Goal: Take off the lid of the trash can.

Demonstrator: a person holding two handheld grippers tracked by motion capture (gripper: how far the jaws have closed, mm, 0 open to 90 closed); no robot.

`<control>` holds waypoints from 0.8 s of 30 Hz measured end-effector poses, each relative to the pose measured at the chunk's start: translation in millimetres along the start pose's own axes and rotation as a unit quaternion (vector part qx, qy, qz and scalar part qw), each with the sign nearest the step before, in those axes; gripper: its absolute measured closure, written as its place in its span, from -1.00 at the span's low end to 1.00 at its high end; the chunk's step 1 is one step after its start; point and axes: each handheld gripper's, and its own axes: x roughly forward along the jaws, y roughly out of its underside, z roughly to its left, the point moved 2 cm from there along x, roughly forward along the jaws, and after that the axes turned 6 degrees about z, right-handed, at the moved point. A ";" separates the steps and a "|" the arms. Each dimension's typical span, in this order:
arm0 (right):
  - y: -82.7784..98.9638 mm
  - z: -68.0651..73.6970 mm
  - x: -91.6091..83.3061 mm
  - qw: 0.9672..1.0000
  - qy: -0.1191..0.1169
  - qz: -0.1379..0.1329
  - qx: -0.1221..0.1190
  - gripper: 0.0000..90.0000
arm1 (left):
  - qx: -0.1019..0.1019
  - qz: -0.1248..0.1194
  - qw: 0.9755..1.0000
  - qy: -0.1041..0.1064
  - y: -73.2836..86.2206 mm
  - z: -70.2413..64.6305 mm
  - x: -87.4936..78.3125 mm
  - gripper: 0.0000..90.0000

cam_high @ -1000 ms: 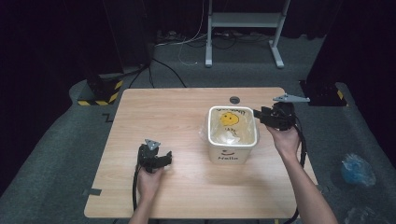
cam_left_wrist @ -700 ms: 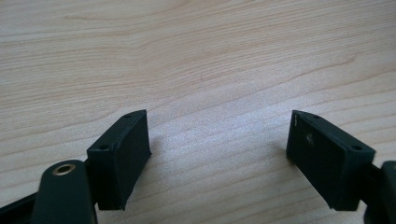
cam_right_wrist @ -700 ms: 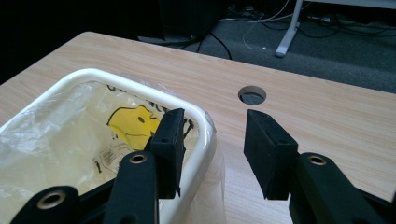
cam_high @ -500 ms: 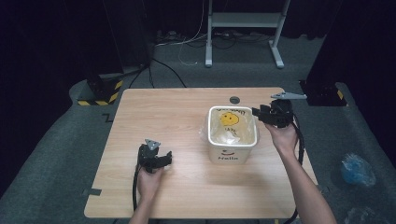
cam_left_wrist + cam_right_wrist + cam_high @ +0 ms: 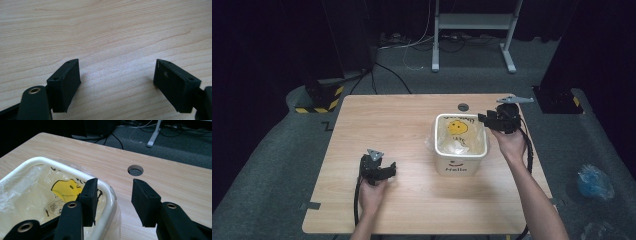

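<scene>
Table: light wood, rectangular, with a round cable hole near its far edge. The floor around it is dark grey.

Bin: a white, square-mouthed bin stands upright right of the table's centre, just in front of the hole. The word "Hello" and a smile mark are printed on its near wall. A clear plastic bag lines it; part of the bag spills over the left rim. A yellow smiley print on the bag lies against the far inner wall.

Left gripper: held in the left hand at the near left part of the table, well apart from the bin. In the left gripper view its jaws are spread wide over bare wood, low to the surface, with nothing between them.

Right gripper: held in the right hand at the bin's far right corner, above rim height. In the right gripper view its jaws stand apart at a moderate gap and straddle the white rim: one jaw sits over the inside of the bin above the bag, the other outside over the table. Contact between either jaw and the rim cannot be confirmed. Bag film drapes over the rim below the jaws. The cable hole appears just beyond the jaw tips.

A crumpled blue bag lies on the floor to the right of the table.
</scene>
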 end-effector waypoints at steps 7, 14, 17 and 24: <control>-3.1 3.3 7.3 1.000 -0.001 0.006 -0.004 0.25 | 0.000 0.000 1.000 0.000 0.0 0.0 0.0 -0.52; -2.4 2.5 11.8 1.000 0.001 0.013 -0.006 0.25 | 0.000 0.000 1.000 0.000 0.0 -0.1 0.0 -0.52; -2.1 2.3 12.5 1.000 0.001 0.014 -0.007 0.26 | 0.000 0.000 1.000 0.000 0.0 0.0 0.0 -0.52; -2.2 1.9 11.9 1.000 0.000 0.013 -0.007 0.27 | -0.001 0.000 1.000 0.000 0.0 -0.2 0.1 -0.52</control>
